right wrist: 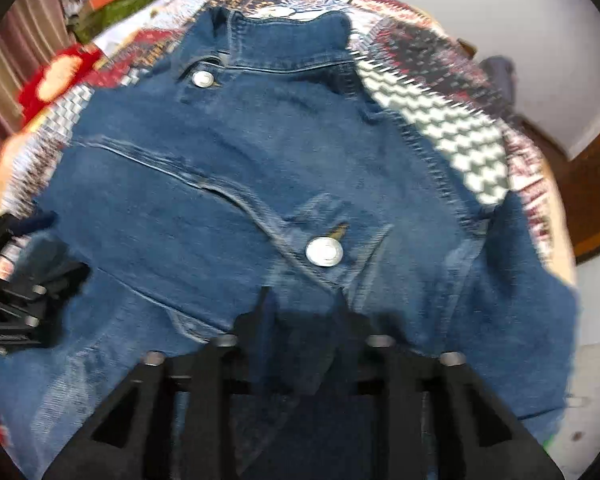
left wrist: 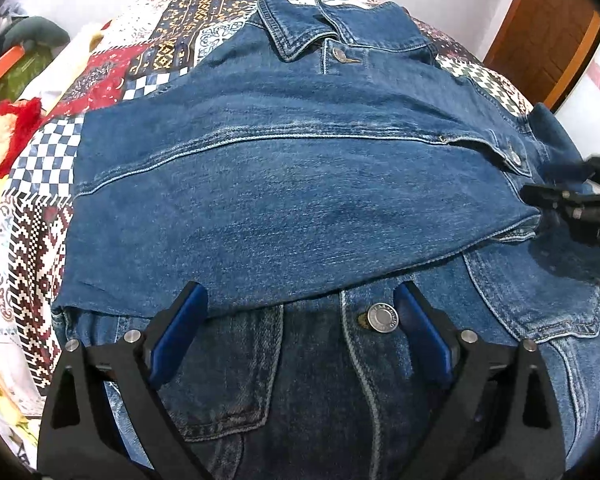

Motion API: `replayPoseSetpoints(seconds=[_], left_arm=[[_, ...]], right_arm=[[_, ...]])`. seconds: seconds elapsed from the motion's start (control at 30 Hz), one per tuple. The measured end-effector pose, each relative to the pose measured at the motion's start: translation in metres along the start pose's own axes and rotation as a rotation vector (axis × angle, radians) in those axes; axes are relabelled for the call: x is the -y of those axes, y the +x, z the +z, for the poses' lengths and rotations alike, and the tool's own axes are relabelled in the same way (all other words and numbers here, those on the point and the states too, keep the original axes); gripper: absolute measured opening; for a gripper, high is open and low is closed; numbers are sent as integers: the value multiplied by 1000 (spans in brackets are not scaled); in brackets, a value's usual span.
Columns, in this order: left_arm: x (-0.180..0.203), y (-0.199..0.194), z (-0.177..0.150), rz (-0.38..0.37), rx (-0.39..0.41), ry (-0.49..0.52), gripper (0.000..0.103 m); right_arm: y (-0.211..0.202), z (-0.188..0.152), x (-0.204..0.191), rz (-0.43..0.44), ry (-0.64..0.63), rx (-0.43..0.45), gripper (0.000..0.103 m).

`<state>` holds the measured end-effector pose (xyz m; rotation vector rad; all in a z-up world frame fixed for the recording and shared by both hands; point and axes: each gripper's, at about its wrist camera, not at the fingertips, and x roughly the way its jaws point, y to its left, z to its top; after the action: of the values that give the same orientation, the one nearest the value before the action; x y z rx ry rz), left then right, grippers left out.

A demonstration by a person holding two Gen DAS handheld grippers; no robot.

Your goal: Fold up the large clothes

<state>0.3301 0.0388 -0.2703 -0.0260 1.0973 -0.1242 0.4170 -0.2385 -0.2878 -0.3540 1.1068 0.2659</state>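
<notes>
While the left gripper (left wrist: pixel 300 332) hovers jaws spread, the right gripper (right wrist: pixel 302 312) pinches the denim jacket (left wrist: pixel 300 200).

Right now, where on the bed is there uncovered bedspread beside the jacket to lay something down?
The denim jacket fills the middle. Bare patchwork bedspread shows along the jacket's left edge and beyond the collar; the right wrist view shows a checkered strip on its right. It is crowded at far left, with the red fluffy item and piled things.
</notes>
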Motion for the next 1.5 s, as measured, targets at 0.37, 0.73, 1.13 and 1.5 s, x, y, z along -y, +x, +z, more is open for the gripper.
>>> replayPoseSetpoints(seconds=[0.37, 0.73, 1.13, 1.5], left_arm=[[8, -22, 0, 35, 22, 45, 96], [33, -79, 44, -5, 160, 62, 96], [74, -51, 93, -67, 112, 96, 97], [96, 36, 92, -97, -98, 93, 97]], right_arm=[[-38, -26, 41, 65, 164, 51, 81], [-94, -76, 147, 210, 566, 185, 81], [-62, -153, 228, 316, 913, 122, 81], [-22, -165, 260, 471, 1084, 164, 81]])
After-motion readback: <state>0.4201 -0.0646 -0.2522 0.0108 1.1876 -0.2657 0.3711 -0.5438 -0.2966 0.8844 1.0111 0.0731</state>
